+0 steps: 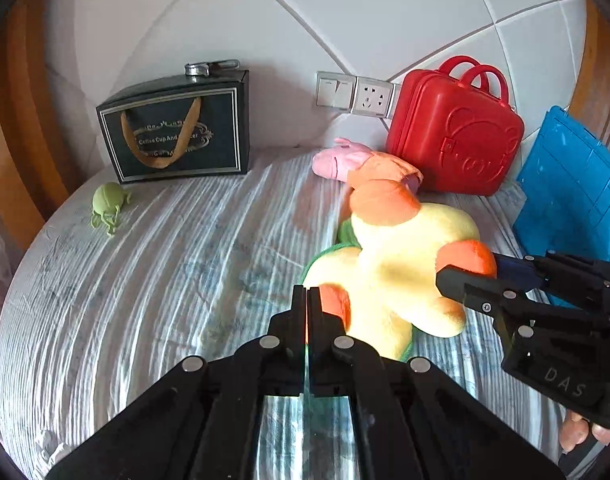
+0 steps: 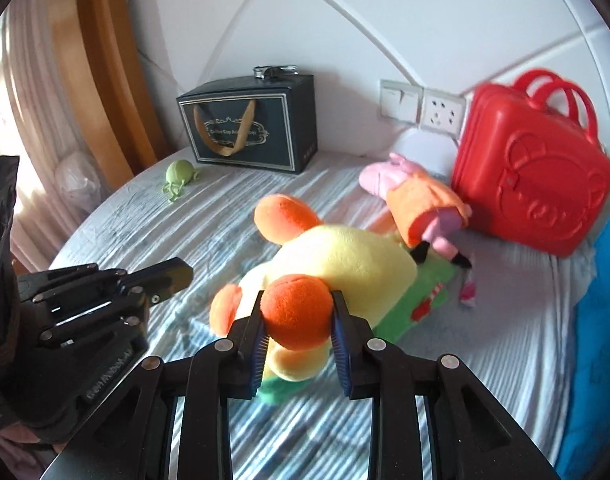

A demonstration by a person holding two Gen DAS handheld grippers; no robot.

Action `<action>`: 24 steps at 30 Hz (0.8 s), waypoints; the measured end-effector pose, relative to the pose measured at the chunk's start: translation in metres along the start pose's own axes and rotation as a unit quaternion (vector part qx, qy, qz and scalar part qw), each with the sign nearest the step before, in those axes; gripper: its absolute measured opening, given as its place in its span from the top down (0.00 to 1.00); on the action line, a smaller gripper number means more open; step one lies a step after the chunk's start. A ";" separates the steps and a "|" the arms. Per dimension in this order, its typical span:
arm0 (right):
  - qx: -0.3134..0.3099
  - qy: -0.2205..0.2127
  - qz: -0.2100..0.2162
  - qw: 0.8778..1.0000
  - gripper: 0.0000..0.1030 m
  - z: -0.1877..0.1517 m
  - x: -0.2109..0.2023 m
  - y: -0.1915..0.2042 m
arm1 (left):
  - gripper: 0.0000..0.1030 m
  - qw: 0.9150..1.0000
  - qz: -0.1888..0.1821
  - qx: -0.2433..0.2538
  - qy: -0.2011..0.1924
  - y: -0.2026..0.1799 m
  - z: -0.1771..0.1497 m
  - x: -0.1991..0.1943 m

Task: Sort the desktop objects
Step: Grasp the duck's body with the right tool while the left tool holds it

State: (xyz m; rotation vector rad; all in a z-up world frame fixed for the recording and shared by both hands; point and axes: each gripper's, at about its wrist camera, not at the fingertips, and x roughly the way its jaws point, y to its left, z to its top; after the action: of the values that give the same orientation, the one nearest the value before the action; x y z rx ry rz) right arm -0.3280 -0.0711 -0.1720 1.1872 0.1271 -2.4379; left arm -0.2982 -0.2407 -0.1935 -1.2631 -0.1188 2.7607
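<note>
Though pinched, round fuzzy plush paw (image 2: 295,312)

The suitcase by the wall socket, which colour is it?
The suitcase is plain red, handles too; the left wrist view shows it best.

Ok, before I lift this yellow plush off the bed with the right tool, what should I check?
1. Right tool shut on the yellow plush: ok, both fingers flank an orange foot.
2. Grip depth: not ok, only the foot is pinched; the body may swing.
3. Left tool clear of the plush: cannot tell, it is shut and empty right beside another orange foot.
4. Pink pig doll free of the plush: cannot tell, its legs lie against the plush's far side.
5. Red toy suitcase out of the lift path: ok, it stands behind against the wall.
</note>
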 end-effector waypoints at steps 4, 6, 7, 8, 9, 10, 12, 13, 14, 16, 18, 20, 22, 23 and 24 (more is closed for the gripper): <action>0.070 0.044 -0.011 0.997 0.73 -0.044 0.005 -0.037 | 0.81 0.999 -0.002 0.006 0.049 -0.008 -0.029 0.008; 0.107 0.069 -0.010 0.992 0.73 -0.067 0.012 -0.056 | 0.49 0.998 -0.005 0.012 0.062 -0.019 -0.043 0.014; 0.119 0.079 -0.006 0.990 0.73 -0.078 0.015 -0.063 | 0.45 0.998 -0.010 0.016 0.064 -0.027 -0.049 0.016; 0.130 0.085 0.000 0.988 0.72 -0.089 0.017 -0.070 | 0.43 0.998 -0.014 0.021 0.063 -0.034 -0.053 0.018; 0.138 0.088 0.003 0.986 0.71 -0.096 0.018 -0.075 | 0.41 0.997 -0.016 0.025 0.064 -0.042 -0.055 0.020; 0.145 0.092 0.006 0.985 0.68 -0.102 0.019 -0.079 | 0.40 0.997 -0.018 0.034 0.066 -0.050 -0.056 0.023; 0.157 0.084 0.016 0.984 0.65 -0.109 0.015 -0.086 | 0.39 0.996 -0.011 0.052 0.071 -0.064 -0.058 0.031; 0.160 0.079 0.017 0.984 0.58 -0.110 0.011 -0.089 | 0.39 0.995 -0.009 0.061 0.075 -0.067 -0.057 0.034; 0.161 0.072 0.015 0.984 0.43 -0.110 0.007 -0.091 | 0.39 0.994 -0.010 0.068 0.082 -0.072 -0.058 0.039; 0.163 0.059 0.013 0.985 0.22 -0.108 0.000 -0.094 | 0.39 0.992 -0.014 0.086 0.091 -0.079 -0.059 0.045; 0.167 0.052 0.013 0.985 0.16 -0.106 -0.003 -0.098 | 0.39 0.989 -0.009 0.110 0.101 -0.087 -0.062 0.054; 0.170 0.054 0.014 0.984 0.15 -0.105 -0.001 -0.100 | 0.39 0.986 -0.008 0.122 0.110 -0.089 -0.063 0.065; 0.175 0.064 0.018 0.982 0.15 -0.106 0.007 -0.100 | 0.32 0.985 -0.014 0.129 0.112 -0.090 -0.062 0.072; 0.176 0.070 0.020 0.982 0.15 -0.107 0.011 -0.099 | 0.26 0.984 -0.013 0.135 0.112 -0.091 -0.061 0.075; 0.177 0.075 0.019 0.981 0.15 -0.109 0.015 -0.098 | 0.23 0.983 -0.015 0.141 0.113 -0.091 -0.061 0.079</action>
State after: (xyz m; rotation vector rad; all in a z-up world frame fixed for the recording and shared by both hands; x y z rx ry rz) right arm -0.2973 0.0410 -0.2622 1.5068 -0.2955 -2.3994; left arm -0.2975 -0.1385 -0.2821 -1.4633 0.2599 2.4751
